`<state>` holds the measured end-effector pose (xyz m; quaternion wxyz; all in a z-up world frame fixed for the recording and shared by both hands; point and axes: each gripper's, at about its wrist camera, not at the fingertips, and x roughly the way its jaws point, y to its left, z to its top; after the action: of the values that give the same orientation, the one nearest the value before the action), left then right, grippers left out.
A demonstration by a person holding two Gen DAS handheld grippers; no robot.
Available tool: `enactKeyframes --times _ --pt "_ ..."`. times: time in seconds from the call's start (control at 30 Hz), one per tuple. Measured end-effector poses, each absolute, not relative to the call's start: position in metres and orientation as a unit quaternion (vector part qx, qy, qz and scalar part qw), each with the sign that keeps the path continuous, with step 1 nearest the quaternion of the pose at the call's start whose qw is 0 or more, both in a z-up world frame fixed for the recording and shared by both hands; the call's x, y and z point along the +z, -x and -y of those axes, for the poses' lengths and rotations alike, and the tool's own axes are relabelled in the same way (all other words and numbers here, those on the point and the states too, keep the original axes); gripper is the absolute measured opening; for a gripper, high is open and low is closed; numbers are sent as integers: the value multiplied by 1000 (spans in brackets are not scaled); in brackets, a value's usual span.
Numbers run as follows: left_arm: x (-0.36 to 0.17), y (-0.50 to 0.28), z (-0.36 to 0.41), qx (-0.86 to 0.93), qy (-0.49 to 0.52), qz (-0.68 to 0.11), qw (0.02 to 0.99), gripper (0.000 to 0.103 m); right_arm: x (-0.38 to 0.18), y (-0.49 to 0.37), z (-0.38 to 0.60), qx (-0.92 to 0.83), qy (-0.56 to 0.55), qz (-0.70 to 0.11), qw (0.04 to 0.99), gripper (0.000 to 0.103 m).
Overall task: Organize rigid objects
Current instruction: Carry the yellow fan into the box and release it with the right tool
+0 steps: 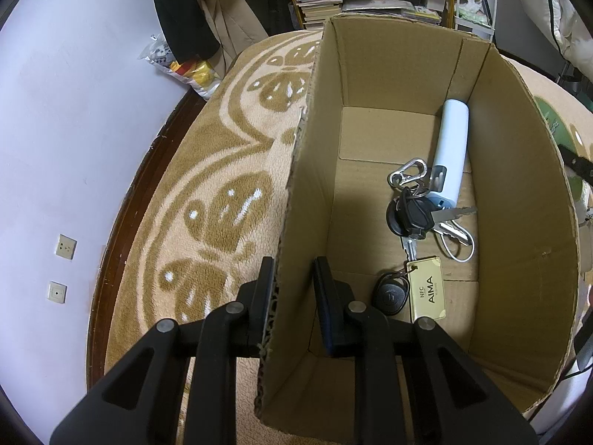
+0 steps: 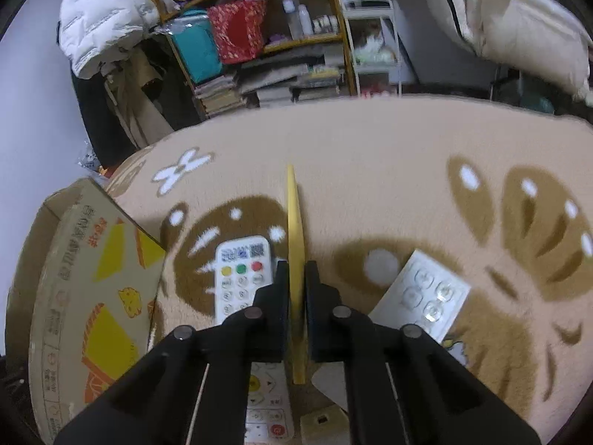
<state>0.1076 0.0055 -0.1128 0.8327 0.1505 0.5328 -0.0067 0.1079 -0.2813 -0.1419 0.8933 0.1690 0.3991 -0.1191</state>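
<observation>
Pinching box wall with left gripper, keys and white tube inside | clamping thin yellow piece edge-on in right gripper above remote, blister card beside

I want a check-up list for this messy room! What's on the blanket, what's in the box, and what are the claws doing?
Surface: fluffy beige blanket with brown leaf pattern, covering the work area.
Job's things: open brown cardboard box holding a white tube-shaped gadget, a bunch of keys with black fobs and a yellow tag; thin yellow flat piece; white remote control with coloured buttons; white button panel.
Clutter: nothing seen on the blanket.
Grippers: left claw shut on the box's wall; right claw shut on the yellow piece, edge-up.
Cables: thin white loop cord in the box.
Surroundings: wooden bookshelf with stacked books, white puffy jacket.
</observation>
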Motion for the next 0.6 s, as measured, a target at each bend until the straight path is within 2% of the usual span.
enactKeyframes --times 0.13,0.6 --pt "-113 -108 -6 -6 -149 -534 832 21 -120 -99 272 -118 -156 -375 906 8" --pt "-115 -111 -7 -7 -145 -536 831 21 -44 -63 228 -28 -213 -292 932 9"
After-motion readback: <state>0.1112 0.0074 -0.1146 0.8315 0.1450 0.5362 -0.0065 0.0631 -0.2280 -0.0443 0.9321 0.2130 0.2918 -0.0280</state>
